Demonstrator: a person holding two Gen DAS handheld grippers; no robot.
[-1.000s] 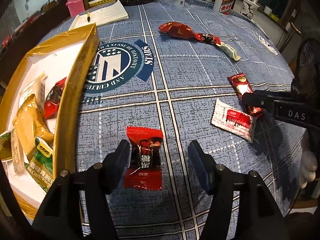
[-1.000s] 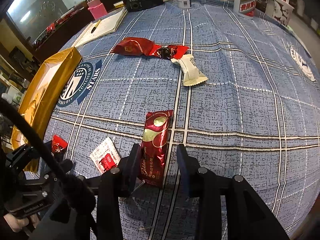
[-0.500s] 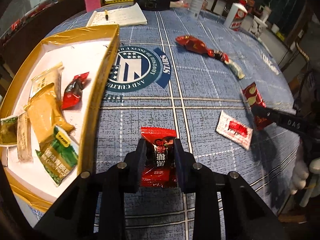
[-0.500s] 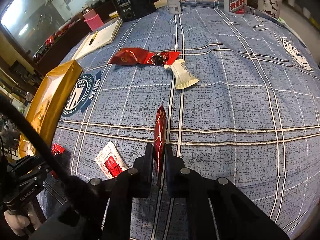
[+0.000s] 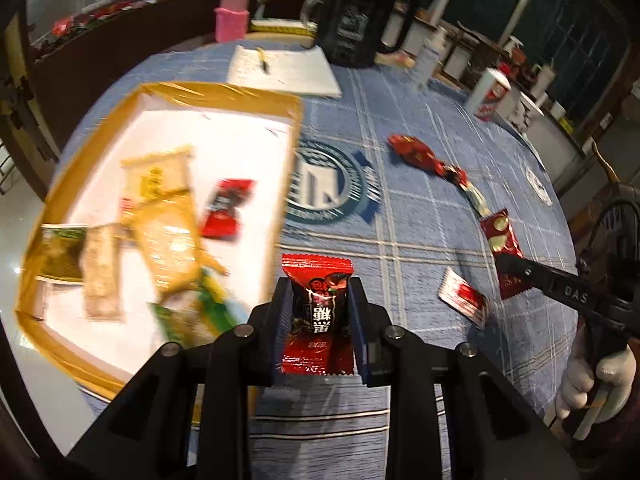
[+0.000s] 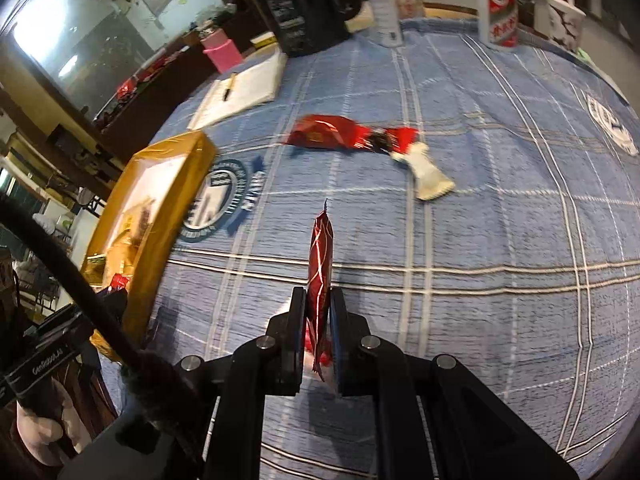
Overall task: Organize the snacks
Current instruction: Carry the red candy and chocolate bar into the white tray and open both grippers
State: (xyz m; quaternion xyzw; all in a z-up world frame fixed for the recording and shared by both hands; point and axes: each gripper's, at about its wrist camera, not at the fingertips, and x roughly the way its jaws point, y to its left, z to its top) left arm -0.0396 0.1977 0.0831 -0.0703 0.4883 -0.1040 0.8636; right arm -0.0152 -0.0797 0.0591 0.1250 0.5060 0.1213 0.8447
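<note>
Left gripper (image 5: 319,312) clenched on red candy packet (image 5: 317,312), lifted near gold tray (image 5: 280,200). Right gripper (image 6: 317,320) clamped on dark-red foil bar (image 6: 319,268), edge-on above tablecloth (image 6: 480,240).

Between the black fingers of the left gripper (image 5: 318,316) sits a bright red packet (image 5: 318,312) with a dark panel and white characters; to its left lies a gold-rimmed tray (image 5: 288,160) with a white floor. The right gripper (image 6: 316,328) pinches a dark red wrapper (image 6: 319,268) veined with pale lines. Beneath both spreads a blue tablecloth (image 6: 480,240) checked in white, bearing a navy-and-white round emblem (image 5: 328,184).
</note>
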